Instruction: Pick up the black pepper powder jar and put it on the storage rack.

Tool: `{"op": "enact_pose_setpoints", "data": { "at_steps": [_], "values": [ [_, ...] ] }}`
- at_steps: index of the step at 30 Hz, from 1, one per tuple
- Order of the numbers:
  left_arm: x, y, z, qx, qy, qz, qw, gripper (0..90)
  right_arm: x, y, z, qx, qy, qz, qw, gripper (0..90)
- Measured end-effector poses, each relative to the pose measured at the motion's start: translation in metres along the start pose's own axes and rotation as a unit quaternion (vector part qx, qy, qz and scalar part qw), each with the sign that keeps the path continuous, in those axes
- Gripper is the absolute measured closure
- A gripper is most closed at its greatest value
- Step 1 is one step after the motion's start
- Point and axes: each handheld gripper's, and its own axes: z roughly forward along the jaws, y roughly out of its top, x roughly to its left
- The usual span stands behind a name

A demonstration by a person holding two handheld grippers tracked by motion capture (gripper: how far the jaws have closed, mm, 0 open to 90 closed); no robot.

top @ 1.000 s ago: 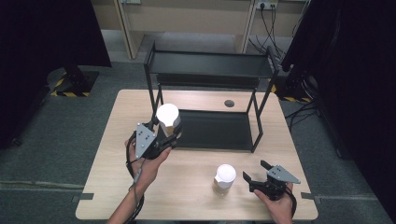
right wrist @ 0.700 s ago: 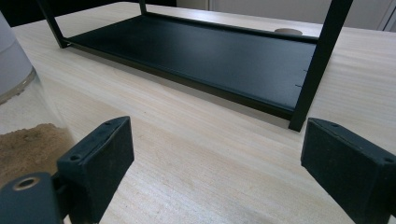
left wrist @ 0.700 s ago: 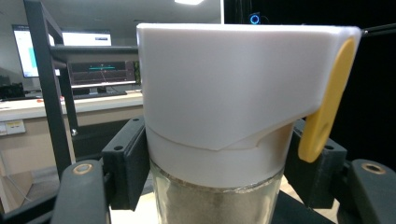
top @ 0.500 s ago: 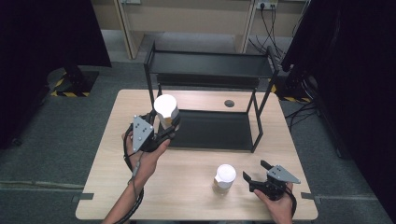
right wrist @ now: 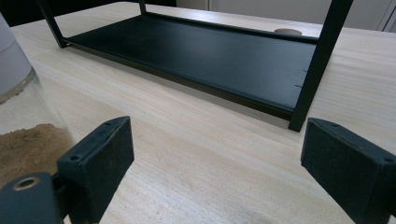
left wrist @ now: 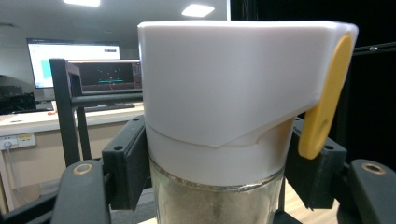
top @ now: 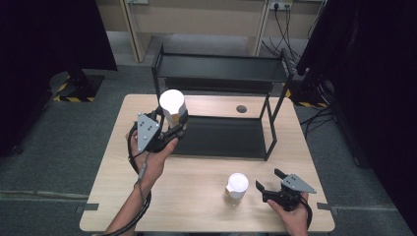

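Note:
My left gripper [top: 176, 125] is shut on a glass spice jar [top: 172, 104] with a white lid and holds it upright in the air beside the left front post of a black two-level rack [top: 221, 69]. In the left gripper view the jar [left wrist: 224, 93] stands between both pads [left wrist: 128, 163], with a yellow tab on its lid and brown powder inside. A second white-lidded jar [top: 236, 187] stands on the wooden table [top: 192, 196] near the front. My right gripper [top: 268, 180] is open just to its right. That jar [right wrist: 18, 116] sits beside my right gripper's [right wrist: 224, 172] left jaw, apart from it.
The rack's lower tray [right wrist: 196, 51] lies ahead of the right gripper, and a front post [right wrist: 322, 60] stands at its right. A round cable hole [top: 241, 108] sits in the tabletop behind the rack. Dark curtains flank the table.
The left hand has lifted the held jar higher and a little farther away, next to the rack. The right gripper and the second jar have stayed put.

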Motion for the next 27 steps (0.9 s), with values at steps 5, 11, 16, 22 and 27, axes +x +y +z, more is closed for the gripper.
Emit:
{"op": "enact_pose_setpoints", "data": {
  "at_steps": [5,11,16,22,27],
  "values": [
    [-0.001,0.005,0.004,-0.003,0.004,-0.001,1.0,30.5,0.0,0.0,0.0,0.0,0.0,0.0,1.0,9.7],
    [-0.001,0.011,0.01,-0.007,0.006,0.0,1.0,30.5,0.0,0.0,0.0,0.0,0.0,0.001,1.0,9.7],
    [-0.001,0.018,0.015,-0.01,0.011,-0.001,0.9999,30.5,0.0,0.0,0.0,0.0,0.0,0.001,1.0,9.7],
    [0.001,0.024,0.018,-0.015,0.015,-0.001,0.9998,30.5,0.0,0.0,0.0,-0.001,-0.001,0.001,1.0,9.7],
    [0.002,0.03,0.019,-0.02,0.019,0.0,0.9996,30.5,0.0,0.0,0.0,-0.001,-0.001,0.001,1.0,9.7]
  ]
}}
